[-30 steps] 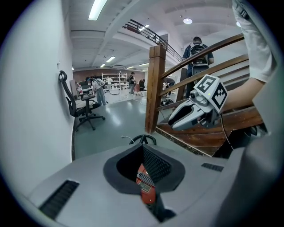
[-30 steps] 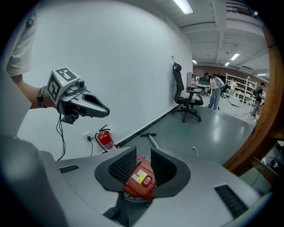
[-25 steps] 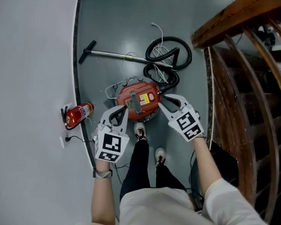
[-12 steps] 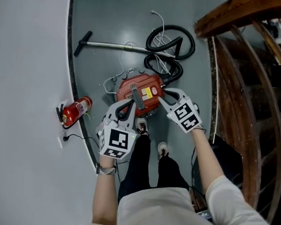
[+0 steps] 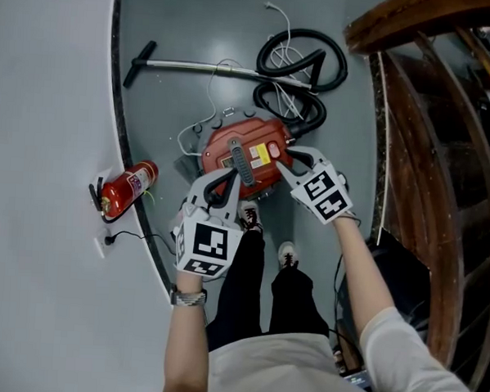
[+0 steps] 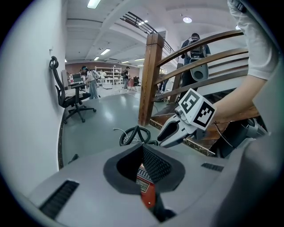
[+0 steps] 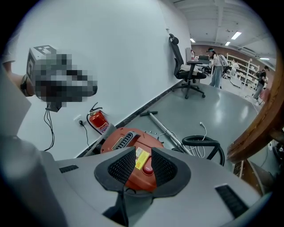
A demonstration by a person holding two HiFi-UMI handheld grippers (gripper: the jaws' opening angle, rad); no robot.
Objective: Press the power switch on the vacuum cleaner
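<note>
A red canister vacuum cleaner (image 5: 243, 154) lies on the grey floor, with a grey handle grille and a yellow label (image 7: 141, 158) on top. A round red button (image 7: 147, 169) sits next to the label. My right gripper (image 5: 289, 162) hovers over the vacuum's right side. It is open and its jaws have just been opening further, with nothing between them; the label and button show beyond the pads (image 7: 165, 167). My left gripper (image 5: 217, 185) hangs over the vacuum's near left edge, open and empty. Only a strip of the red body (image 6: 146, 193) shows through its narrow gap.
A fire extinguisher (image 5: 126, 189) and a plugged wall socket (image 5: 107, 240) sit at the curved white wall (image 5: 43, 139). The black hose (image 5: 305, 71), wand (image 5: 211, 66) and a white cable lie beyond the vacuum. A wooden stair railing (image 5: 429, 119) stands at the right. The person's shoes (image 5: 248, 217) are just before the vacuum.
Both grippers have come down closer to the vacuum, which now looks larger. The left gripper's fingers now overlap its near edge, and the right one's tips reach its top.
</note>
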